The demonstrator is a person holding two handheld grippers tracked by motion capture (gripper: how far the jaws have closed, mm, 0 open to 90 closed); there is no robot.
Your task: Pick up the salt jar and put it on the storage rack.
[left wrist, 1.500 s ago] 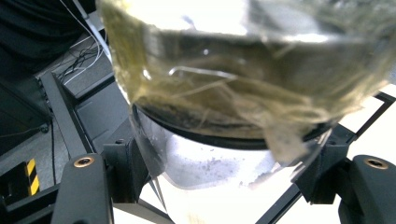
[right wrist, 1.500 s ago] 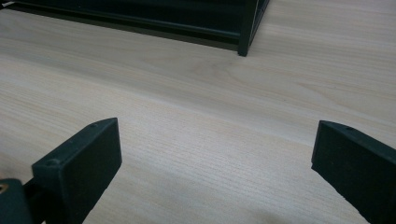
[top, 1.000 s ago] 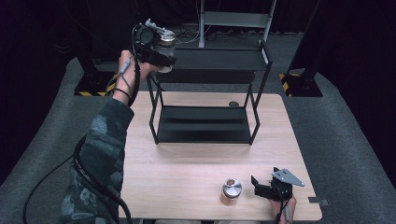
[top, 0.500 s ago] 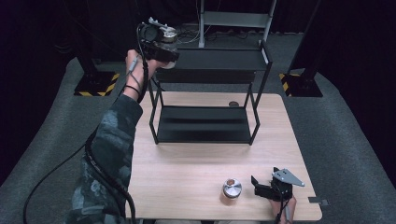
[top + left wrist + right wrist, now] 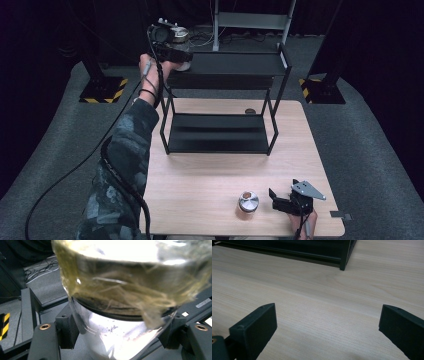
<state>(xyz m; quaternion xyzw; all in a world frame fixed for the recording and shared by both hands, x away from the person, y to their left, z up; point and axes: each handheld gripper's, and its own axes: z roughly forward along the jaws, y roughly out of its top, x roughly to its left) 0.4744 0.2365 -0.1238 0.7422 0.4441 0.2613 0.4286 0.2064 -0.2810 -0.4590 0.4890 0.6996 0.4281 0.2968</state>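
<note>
While the wooden table [image 5: 200, 190] spreads across the high view, the black two-tier rack [image 5: 220, 100] stands on its far half, top shelf above, lower shelf just off the tabletop. Up at the top shelf's left end, the person's camouflage sleeve [image 5: 120, 165] stretches out and the left gripper [image 5: 175, 57] hangs right at the shelf edge, jaws clamped on a clear jar [image 5: 120, 302]. From the left gripper view it's a tight hold: both black pads press the jar's sides, pale straw-like fibres show through the glass, and the rack's dark frame sits just beneath. Whether the jar's base touches the shelf, I can't tell. Down at the near right corner, the right gripper [image 5: 280, 202] rests low over the table, jaws spread wide with bare wood between them in the right gripper view. Just beside it, to its left, a second small jar with a metal lid [image 5: 248, 202] stands upright on the table, apart from the jaws.
</note>
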